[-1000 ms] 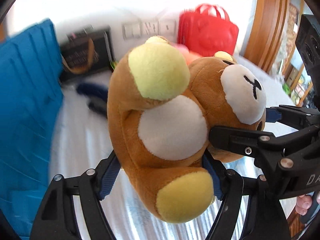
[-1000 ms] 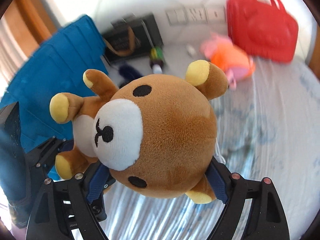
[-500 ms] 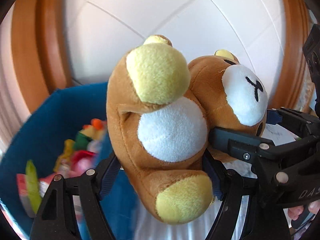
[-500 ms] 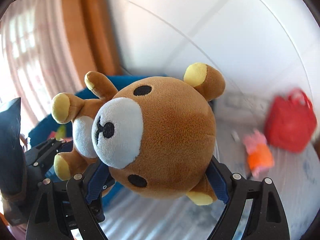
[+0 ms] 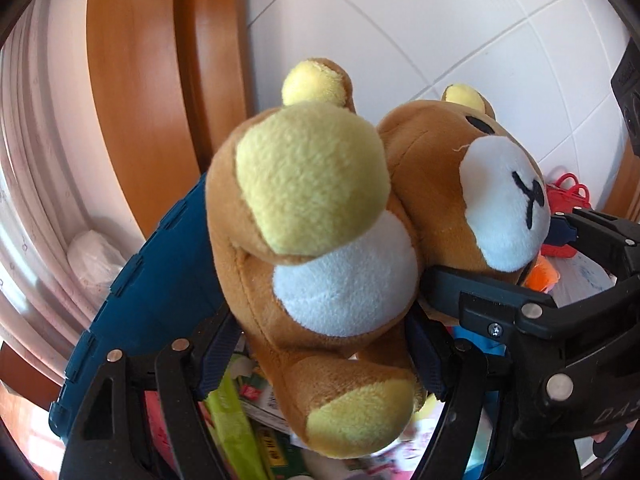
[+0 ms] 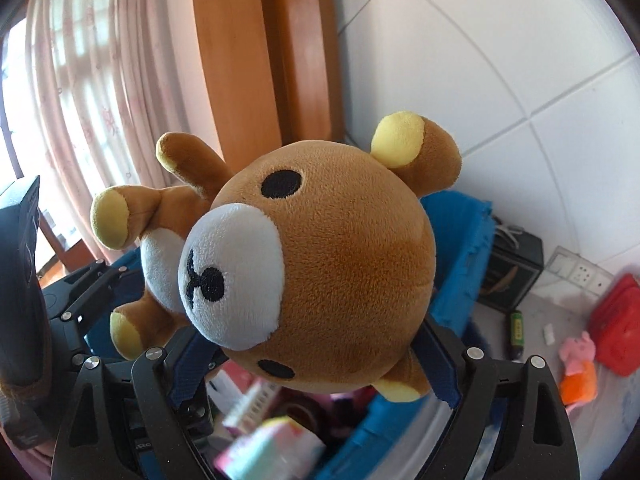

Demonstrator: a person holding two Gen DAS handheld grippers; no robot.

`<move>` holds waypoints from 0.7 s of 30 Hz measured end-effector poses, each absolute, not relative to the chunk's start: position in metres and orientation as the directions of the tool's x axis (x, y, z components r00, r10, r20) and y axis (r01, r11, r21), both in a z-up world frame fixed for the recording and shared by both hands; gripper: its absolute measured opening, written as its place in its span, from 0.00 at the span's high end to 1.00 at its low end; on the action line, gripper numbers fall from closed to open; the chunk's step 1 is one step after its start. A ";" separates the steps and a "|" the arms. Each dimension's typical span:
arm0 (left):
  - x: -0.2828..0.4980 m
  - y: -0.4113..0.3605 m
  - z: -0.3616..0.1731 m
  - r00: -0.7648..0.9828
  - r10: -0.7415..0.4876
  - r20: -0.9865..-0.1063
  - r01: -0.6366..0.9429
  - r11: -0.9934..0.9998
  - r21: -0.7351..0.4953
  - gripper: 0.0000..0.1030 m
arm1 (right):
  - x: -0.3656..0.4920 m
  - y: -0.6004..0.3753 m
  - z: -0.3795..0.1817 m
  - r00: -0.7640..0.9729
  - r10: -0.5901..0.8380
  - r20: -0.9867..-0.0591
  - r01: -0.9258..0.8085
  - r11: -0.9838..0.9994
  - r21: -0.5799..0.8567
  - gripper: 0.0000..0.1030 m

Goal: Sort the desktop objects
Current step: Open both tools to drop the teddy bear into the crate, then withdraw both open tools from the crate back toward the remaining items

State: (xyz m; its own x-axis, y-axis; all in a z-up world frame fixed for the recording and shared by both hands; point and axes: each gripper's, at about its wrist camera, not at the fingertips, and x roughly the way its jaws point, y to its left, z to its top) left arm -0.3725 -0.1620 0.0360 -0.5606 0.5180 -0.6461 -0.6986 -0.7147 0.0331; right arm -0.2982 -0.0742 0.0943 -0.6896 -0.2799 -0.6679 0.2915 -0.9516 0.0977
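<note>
The brown plush bear with a white muzzle and yellow ear and paw pads [image 5: 344, 264] is held in the air by both claws at once, above the open blue plastic storage bin [image 5: 160, 280]. The left gripper [image 5: 324, 356] is clenched on the bear's body: its blue-padded fingers [image 5: 218, 354] press in on either side of the lower torso, with the white belly patch just above them and one yellow-soled foot hanging down between the black arms toward the camera. The other foot juts forward at the lens.

The right gripper [image 6: 316, 364] is grasping the bear's round head [image 6: 320, 272]; one blue pad [image 6: 436, 364] lies against the head's right side by the lower ear, the other pad under the muzzle on the left. The head fills the space between the fingers, face turned to the left, body and limbs sticking out beyond it toward the left gripper, which shows at the left edge of that view.

Under the bear, inside the bin, lie blurred packets and boxes [image 6: 268, 444] in green, pink and white. On the white cloth-covered surface [image 6: 536, 324] past the bin's right wall lie a small pink and orange plush pig [image 6: 576, 372], a red plastic case [image 6: 616, 336], a green marker-like tube [image 6: 517, 330] and a dark box [image 6: 512, 276] by the tiled wall.
</note>
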 end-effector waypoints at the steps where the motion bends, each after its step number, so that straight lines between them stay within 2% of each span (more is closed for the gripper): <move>1: -0.381 -0.166 0.033 -0.559 0.511 -0.653 -0.695 -0.718 0.033 0.26 | -0.304 -0.080 0.091 -0.683 -0.273 -0.678 0.282 -0.954 0.100 0.11; 5: -0.401 -0.157 0.013 -0.544 0.463 -0.700 -0.672 -0.740 0.034 0.26 | -0.314 -0.088 0.075 -0.668 -0.217 -0.712 0.237 -0.969 0.073 0.08; 7: -0.411 -0.158 0.002 -0.533 0.435 -0.726 -0.657 -0.753 0.032 0.26 | -0.312 -0.089 0.067 -0.664 -0.182 -0.725 0.216 -0.975 0.047 0.01; 11: -0.417 -0.161 -0.009 -0.502 0.433 -0.748 -0.647 -0.763 -0.007 0.26 | -0.313 -0.086 0.059 -0.662 -0.121 -0.740 0.173 -0.985 0.007 0.00; 21: -0.397 -0.165 -0.001 -0.553 0.427 -0.715 -0.638 -0.769 0.035 0.24 | -0.293 -0.070 0.062 -0.675 -0.084 -0.733 0.127 -0.992 -0.004 0.00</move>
State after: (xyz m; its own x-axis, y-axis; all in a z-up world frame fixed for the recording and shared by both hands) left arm -0.3970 -0.1647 -0.0013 -0.5533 0.4269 -0.7153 -0.6382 -0.7691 0.0347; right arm -0.2926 -0.0700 0.0622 -0.6746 -0.0836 -0.7334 0.1271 -0.9919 -0.0038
